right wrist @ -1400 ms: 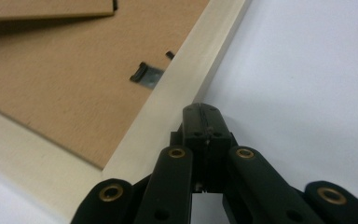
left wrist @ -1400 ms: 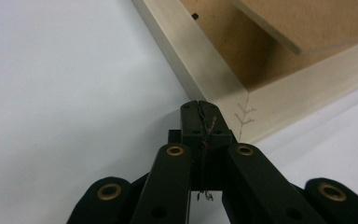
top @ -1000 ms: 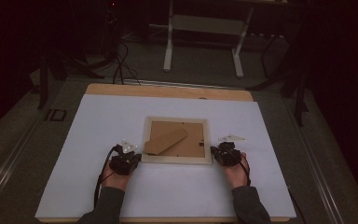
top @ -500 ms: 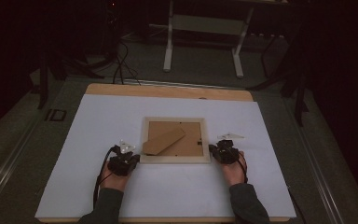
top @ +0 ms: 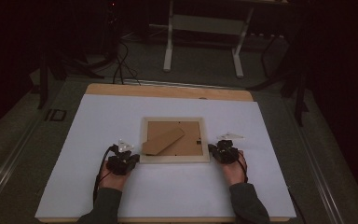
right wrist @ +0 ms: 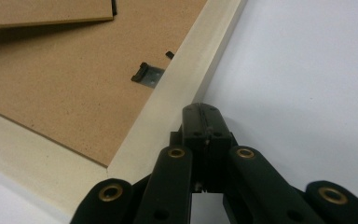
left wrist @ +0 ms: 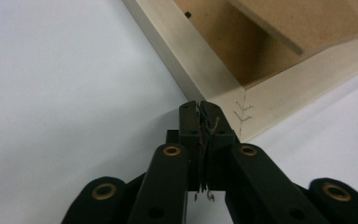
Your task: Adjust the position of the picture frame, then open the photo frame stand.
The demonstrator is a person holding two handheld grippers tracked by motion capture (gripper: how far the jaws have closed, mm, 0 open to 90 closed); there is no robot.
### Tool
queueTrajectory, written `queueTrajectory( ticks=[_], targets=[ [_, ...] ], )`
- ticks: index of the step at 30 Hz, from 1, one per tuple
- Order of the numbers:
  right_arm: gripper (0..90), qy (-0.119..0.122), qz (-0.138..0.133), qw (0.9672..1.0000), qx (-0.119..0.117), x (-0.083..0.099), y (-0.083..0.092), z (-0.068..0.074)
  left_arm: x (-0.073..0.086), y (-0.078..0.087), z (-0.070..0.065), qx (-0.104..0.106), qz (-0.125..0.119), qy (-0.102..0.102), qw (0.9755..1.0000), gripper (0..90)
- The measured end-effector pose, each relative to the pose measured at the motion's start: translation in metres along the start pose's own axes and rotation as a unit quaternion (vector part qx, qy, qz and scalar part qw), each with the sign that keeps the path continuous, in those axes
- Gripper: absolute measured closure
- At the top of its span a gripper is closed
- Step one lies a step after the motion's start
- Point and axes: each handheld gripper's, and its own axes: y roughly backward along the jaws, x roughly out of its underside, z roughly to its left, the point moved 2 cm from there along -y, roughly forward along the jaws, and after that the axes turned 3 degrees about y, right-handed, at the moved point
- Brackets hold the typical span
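Note:
A pale wooden picture frame [top: 174, 159] lies face down on the white table cover, its brown backing board [top: 177, 140] up and the stand flap [top: 163, 141] slanting across it. My left gripper [top: 131, 158] is shut, its tips at the frame's near left corner [left wrist: 235, 112]. On the other side my right gripper [top: 213, 150] is shut too, its tips against the frame's right edge [right wrist: 186, 79]. A small black turn clip [right wrist: 147, 73] sits on the backing near that edge. Nothing is held between either pair of jaws.
The white cover [top: 93, 121] overlies a wooden table whose far edge [top: 168, 90] shows. Beyond it stand a metal stand's legs [top: 169, 46] and cables [top: 119, 65] on the dark floor. The person's hands and sleeves [top: 107, 200] enter from the bottom.
The frame has shifted slightly away from the person, and both grippers have moved with it, staying shut at its left corner and right edge.

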Motion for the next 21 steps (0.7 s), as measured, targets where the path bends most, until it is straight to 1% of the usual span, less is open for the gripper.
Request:
queueTrajectory(
  ticks=[4, 8, 10, 16, 21],
  targets=[
    [89.4, 0.01, 0.002, 0.9999, 0.005, 0.0004, 0.0011, 0.0012, -0.0004, 0.0006, 0.0008, -0.002, -0.005, 0.003, 1.0, 84.9],
    [87.7, 0.015, 0.0, 0.9999, 0.004, 0.0004, 0.0026, 0.0011, -0.0008, 0.0008, 0.0009, -0.005, -0.008, 0.003, 0.9999, 82.1],
    [87.0, 0.018, -0.004, 0.9998, 0.0, 0.0002, 0.0042, 0.0004, -0.001, 0.0013, 0.0011, -0.007, -0.012, 0.004, 0.9999, 81.0],
    [86.0, 0.02, -0.008, 0.9998, -0.002, -0.0002, 0.0072, -0.0001, -0.0018, 0.0026, 0.0036, -0.014, -0.018, 0.008, 0.9997, 78.1],
    [84.4, 0.02, -0.012, 0.9997, -0.004, -0.0012, 0.01, 0.0, -0.0025, 0.0036, 0.0067, -0.017, -0.025, 0.018, 0.9994, 74.5]
  ],
)
